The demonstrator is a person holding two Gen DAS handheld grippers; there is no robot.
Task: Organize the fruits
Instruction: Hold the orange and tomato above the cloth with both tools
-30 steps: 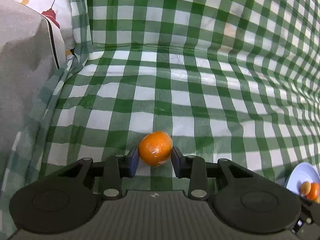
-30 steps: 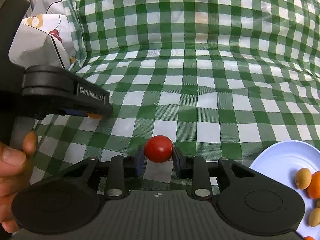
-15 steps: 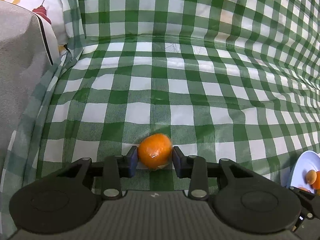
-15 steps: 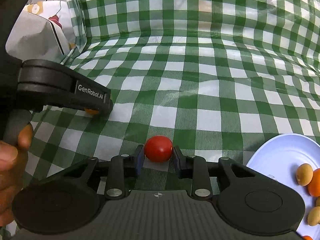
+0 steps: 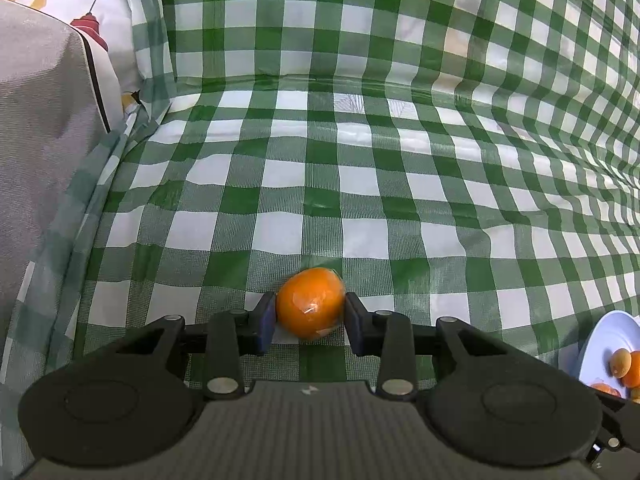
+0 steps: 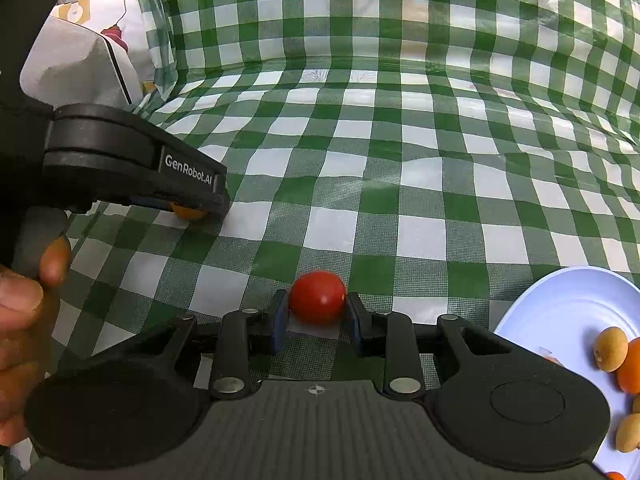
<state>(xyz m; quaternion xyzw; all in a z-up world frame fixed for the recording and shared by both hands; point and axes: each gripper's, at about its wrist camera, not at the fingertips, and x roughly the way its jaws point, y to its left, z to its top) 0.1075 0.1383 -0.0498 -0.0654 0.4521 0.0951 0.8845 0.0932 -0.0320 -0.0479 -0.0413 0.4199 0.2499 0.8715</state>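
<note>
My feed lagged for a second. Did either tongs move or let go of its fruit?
Neither let go. The left tongs drifted slightly forward and left, holding the orange. The right tongs stay shut on the tomato, edging toward the white plate. Fruit on the plate unchanged.

I see a surface covered by a green-white checked cloth (image 6: 420, 184). A white plate (image 6: 560, 304) with small fruits (image 6: 610, 349) lies on it at right.
</note>
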